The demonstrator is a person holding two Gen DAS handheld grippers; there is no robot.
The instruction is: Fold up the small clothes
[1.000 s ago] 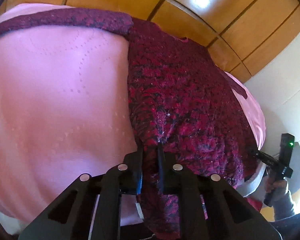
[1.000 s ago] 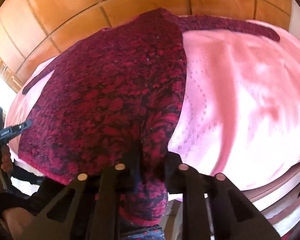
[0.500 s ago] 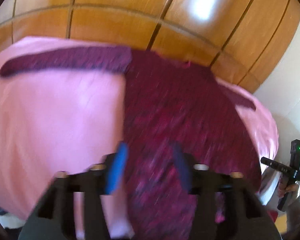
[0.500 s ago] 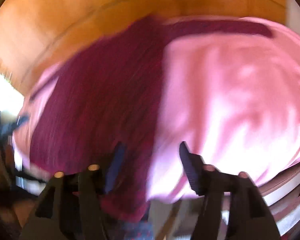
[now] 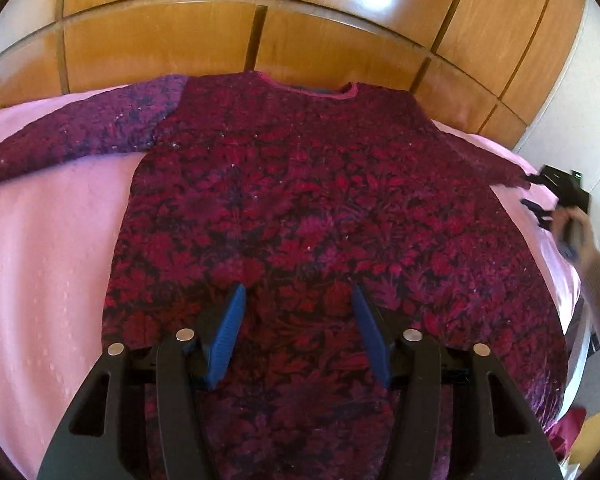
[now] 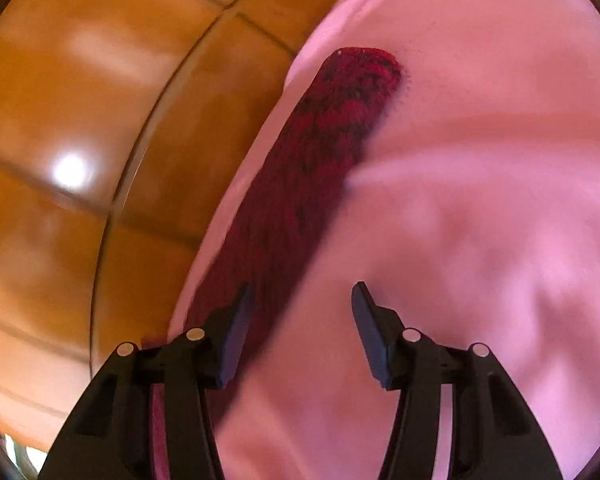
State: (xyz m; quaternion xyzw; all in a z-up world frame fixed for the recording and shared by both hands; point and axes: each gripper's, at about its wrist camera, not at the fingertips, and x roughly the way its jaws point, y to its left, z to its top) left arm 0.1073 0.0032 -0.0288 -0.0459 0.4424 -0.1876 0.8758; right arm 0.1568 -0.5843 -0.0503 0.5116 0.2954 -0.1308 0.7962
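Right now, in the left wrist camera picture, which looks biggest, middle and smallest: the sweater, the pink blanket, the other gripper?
1. sweater
2. pink blanket
3. right gripper, smallest, though it sits farther away.

Bright glare spots on the wood panels [image 5: 160,44]; right-wrist view perhaps motion-blurred, edges fisheye-warped.

Fuzzy knitted red sweater [image 5: 320,208] on matt pink bedspread [image 5: 48,248]; glossy wooden panels [image 5: 160,40]; matt black plastic left gripper [image 5: 296,312].

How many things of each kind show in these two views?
Sweater: 1
Pink bedcover: 1
Hand-held grippers: 2, left hand-held gripper, right hand-held gripper
Wooden wall panelling: 1
Total: 5
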